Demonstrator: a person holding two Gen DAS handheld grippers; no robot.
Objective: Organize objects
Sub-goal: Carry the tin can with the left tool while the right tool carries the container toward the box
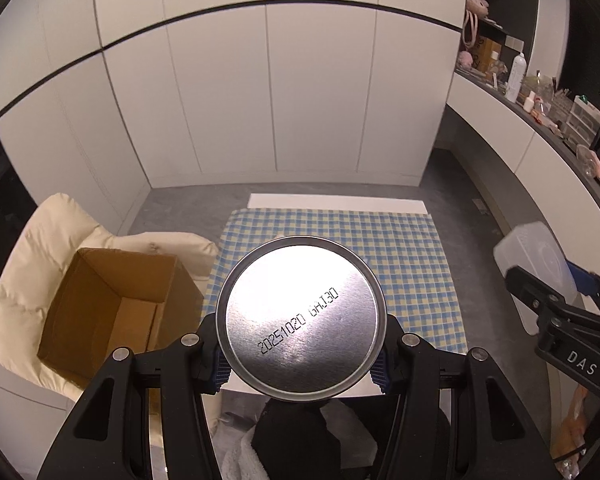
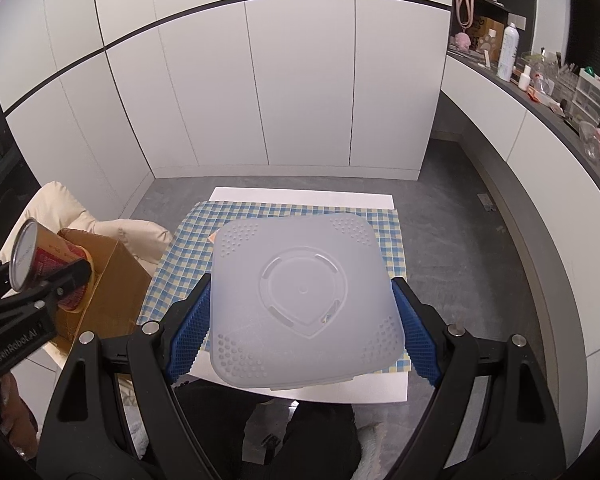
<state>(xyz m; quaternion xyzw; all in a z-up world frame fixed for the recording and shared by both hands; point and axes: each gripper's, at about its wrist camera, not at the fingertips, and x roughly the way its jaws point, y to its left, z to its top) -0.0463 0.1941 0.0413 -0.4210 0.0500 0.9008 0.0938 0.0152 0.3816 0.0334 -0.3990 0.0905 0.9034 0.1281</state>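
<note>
The left gripper (image 1: 300,354) clamps a can (image 1: 298,316) beside the cardboard box (image 1: 112,308), while the right gripper (image 2: 302,328) grips a translucent container (image 2: 306,300) above the checked cloth (image 2: 392,232).

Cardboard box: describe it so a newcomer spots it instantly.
Find the blue-and-yellow checked cloth on the table. Left of it, a cream padded chair holds the open brown cardboard box, the only container there with upright flaps.

A can (image 1: 300,320) with a brushed, shiny metal base; a frosted matt plastic container (image 2: 304,300); a checked cloth (image 1: 404,256).
</note>
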